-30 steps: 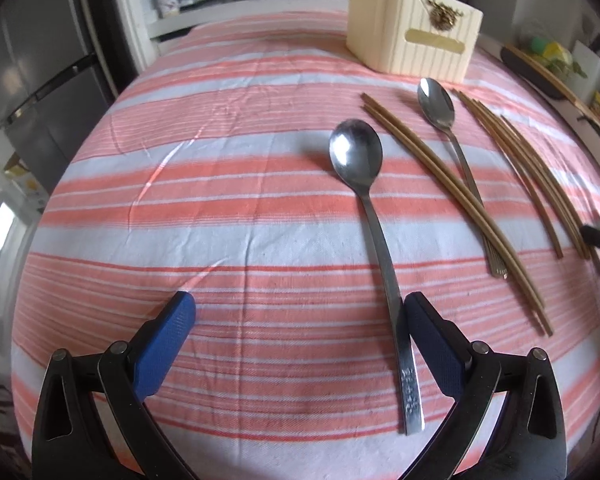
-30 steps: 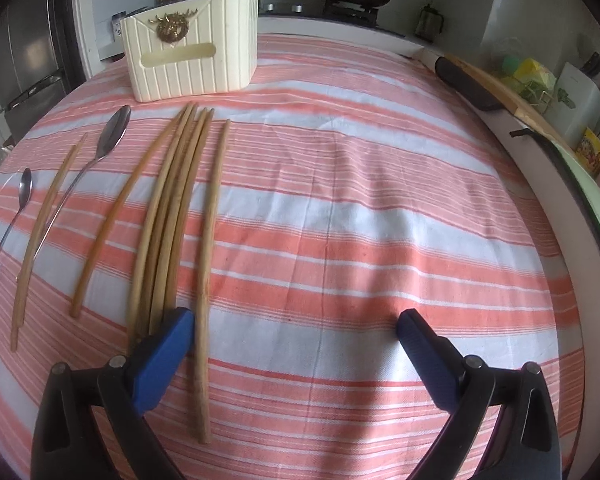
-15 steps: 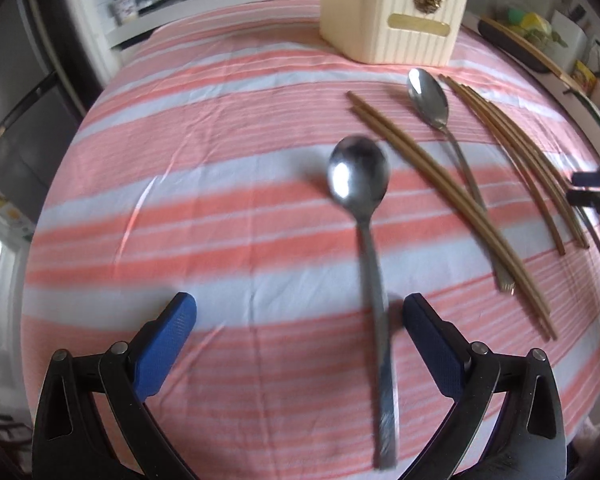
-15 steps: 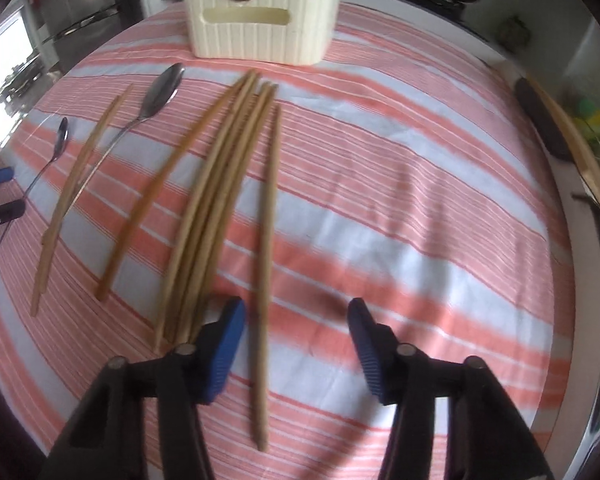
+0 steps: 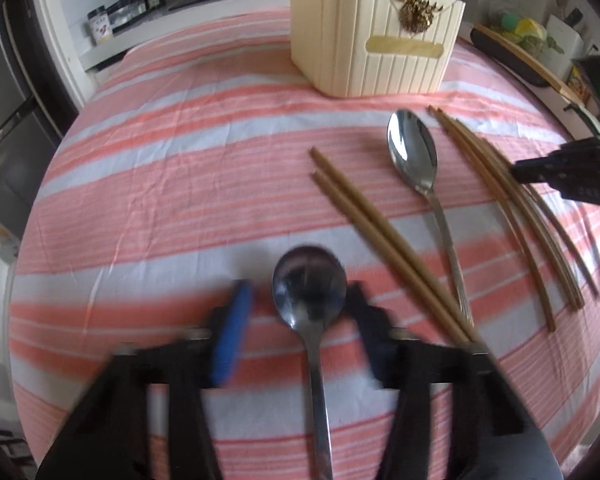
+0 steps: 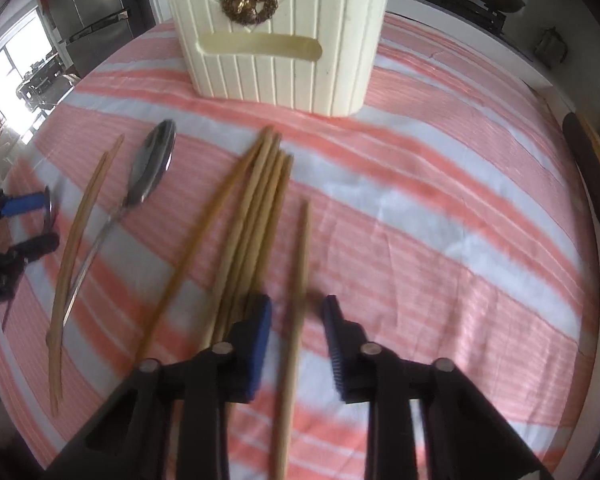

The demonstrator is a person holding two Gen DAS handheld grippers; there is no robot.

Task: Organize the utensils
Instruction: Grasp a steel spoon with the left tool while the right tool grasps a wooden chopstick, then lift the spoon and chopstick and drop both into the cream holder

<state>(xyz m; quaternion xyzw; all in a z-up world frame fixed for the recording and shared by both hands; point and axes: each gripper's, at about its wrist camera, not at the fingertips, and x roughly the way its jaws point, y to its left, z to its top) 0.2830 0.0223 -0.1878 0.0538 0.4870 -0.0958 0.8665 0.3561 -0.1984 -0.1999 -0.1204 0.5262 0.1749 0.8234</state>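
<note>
Utensils lie loose in a row on the pink-and-white striped cloth of the desk [image 6: 460,240], in front of the cream ribbed plastic holder [image 6: 280,76] at its far edge, which is probably where they belong.

Farthest left, the left claw [image 5: 300,312] is closing, with the neck of a round-bowled steel spoon [image 5: 309,280] between its blue pads. The pads do not appear to touch it yet. The claw straddles the neck, probably to lift the spoon lengthwise.

Next come a pair of tan wooden chopsticks [image 5: 380,236], a second, oval steel spoon [image 5: 412,156], then a fanned bundle of pale bamboo chopsticks [image 6: 256,216].

A single bamboo chopstick [image 6: 302,248] lies just right of the bundle. The right claw [image 6: 298,308] brackets its lower half at a narrow gap, with no visible contact. It seems to be singling this one out from the bundle.
</note>
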